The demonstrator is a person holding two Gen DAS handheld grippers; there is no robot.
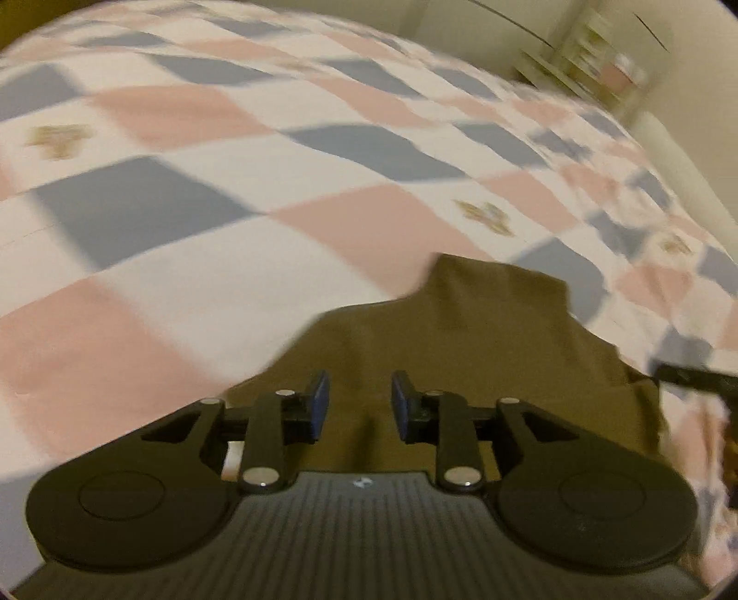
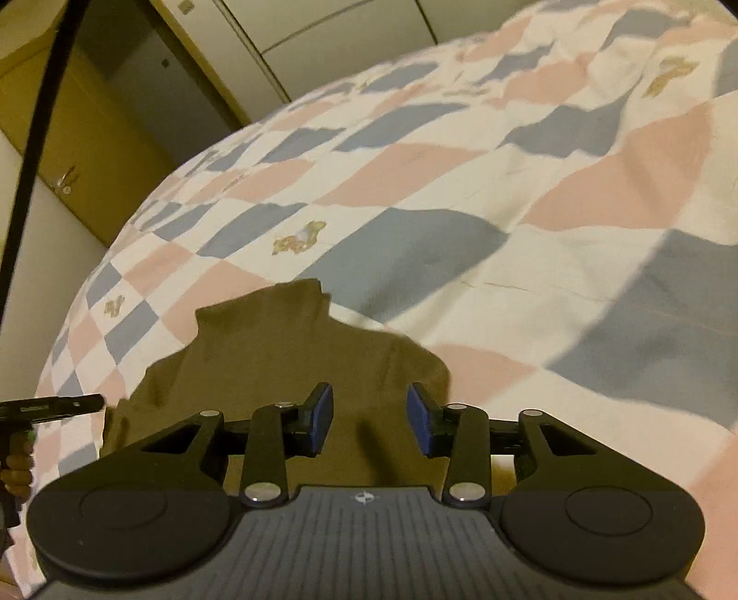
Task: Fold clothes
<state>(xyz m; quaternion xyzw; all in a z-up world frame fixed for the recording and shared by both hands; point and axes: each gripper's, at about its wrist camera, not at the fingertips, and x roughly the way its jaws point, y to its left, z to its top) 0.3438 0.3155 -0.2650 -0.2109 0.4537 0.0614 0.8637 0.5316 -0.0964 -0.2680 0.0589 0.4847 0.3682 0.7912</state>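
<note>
And here we are over the bed [image 1: 193,258], a big spread of checked quilt in pink, grey-blue and white squares, with little gold motifs [image 2: 299,237] dotted across it, stretching away well beyond both sets of fingers. Off past the quilt in the right wrist view, pale wardrobe doors [image 2: 323,41] and a wooden door [image 2: 87,134] stand at the far left; in the left wrist view a blurred shelf [image 1: 595,60] sits far off to the upper right.

Now the garment: an olive-brown top [image 1: 461,341] lies flat on the quilt, its high neck [image 2: 263,318] pointing away from the fingers, its body running back underneath both grippers.

The left gripper [image 1: 360,405] hangs over the top's body, blue-padded fingers [image 1: 319,404] parted, cloth showing in the gap below but nothing pinched between the pads. It's open, no grip here.

The right gripper [image 2: 370,420] is much the same story: fingers [image 2: 420,417] spread a touch wider, the olive fabric lying beneath the gap and running out past the right finger to the shoulder edge. Open too, holding nothing.

Each gripper catches the other at the frame's edge: the right one's black tip [image 1: 692,376] pokes in just off the top's right side, and the left one [image 2: 50,408] shows at the far left, with a hand [image 2: 16,475] wrapped on its handle below.
</note>
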